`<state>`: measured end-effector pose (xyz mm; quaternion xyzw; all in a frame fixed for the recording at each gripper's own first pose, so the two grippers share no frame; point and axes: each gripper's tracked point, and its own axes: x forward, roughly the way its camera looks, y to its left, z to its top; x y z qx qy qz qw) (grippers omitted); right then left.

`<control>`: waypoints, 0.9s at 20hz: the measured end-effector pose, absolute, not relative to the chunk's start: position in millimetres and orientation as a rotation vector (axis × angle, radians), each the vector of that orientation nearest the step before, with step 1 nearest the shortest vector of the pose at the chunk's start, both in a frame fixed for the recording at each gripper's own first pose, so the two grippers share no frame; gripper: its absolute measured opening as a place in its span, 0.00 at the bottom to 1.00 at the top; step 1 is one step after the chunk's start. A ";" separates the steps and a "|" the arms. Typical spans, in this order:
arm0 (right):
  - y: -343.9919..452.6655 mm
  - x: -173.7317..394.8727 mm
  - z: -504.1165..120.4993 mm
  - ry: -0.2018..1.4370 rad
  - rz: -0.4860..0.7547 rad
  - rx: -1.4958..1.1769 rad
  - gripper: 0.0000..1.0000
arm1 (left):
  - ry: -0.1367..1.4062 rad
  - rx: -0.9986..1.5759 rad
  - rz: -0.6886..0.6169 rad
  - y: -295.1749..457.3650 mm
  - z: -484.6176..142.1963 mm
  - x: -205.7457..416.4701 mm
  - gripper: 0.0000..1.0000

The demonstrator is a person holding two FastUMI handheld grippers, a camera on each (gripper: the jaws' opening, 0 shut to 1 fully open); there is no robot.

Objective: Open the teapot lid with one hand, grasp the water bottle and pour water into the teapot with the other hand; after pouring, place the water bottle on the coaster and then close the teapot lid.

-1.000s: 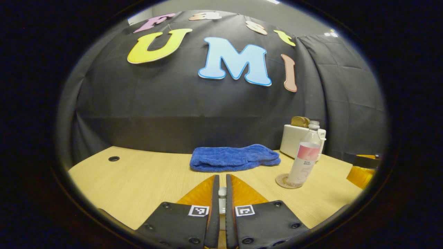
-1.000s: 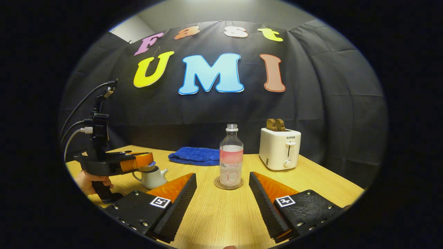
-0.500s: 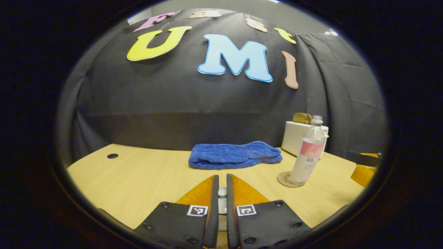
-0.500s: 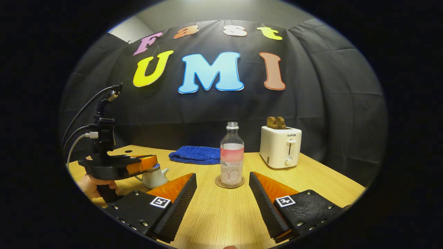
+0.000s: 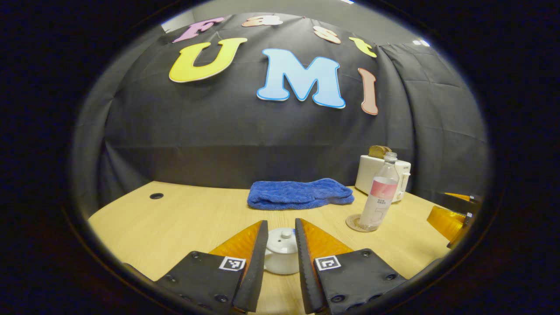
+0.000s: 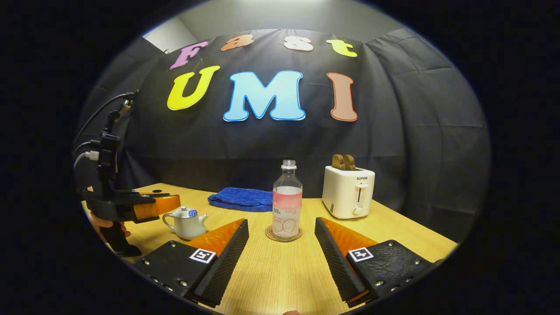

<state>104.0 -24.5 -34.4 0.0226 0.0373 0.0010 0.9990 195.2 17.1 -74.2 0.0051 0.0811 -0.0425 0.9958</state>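
One teapot (image 5: 282,251) sits on the counter (image 5: 183,223), lid on, between the parted fingers of the left hand-held gripper (image 5: 281,245), apart from both. Bottle (image 6: 287,202) stands upright on the coaster (image 6: 283,234), right of the teapot. Right hand-held gripper (image 6: 282,238) released, jaws wide, short of the bottle.

A pale wooden table (image 6: 280,271) fronts a black cloth wall (image 6: 393,144). At two o'clock a white toaster (image 6: 348,192) stands; at eleven, a blue towel (image 6: 240,199) lies folded.
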 end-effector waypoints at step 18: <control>-32.2 12.6 5.6 -0.002 -0.023 -0.045 0.95 | 0.029 0.028 0.006 18.6 -19.0 13.0 0.67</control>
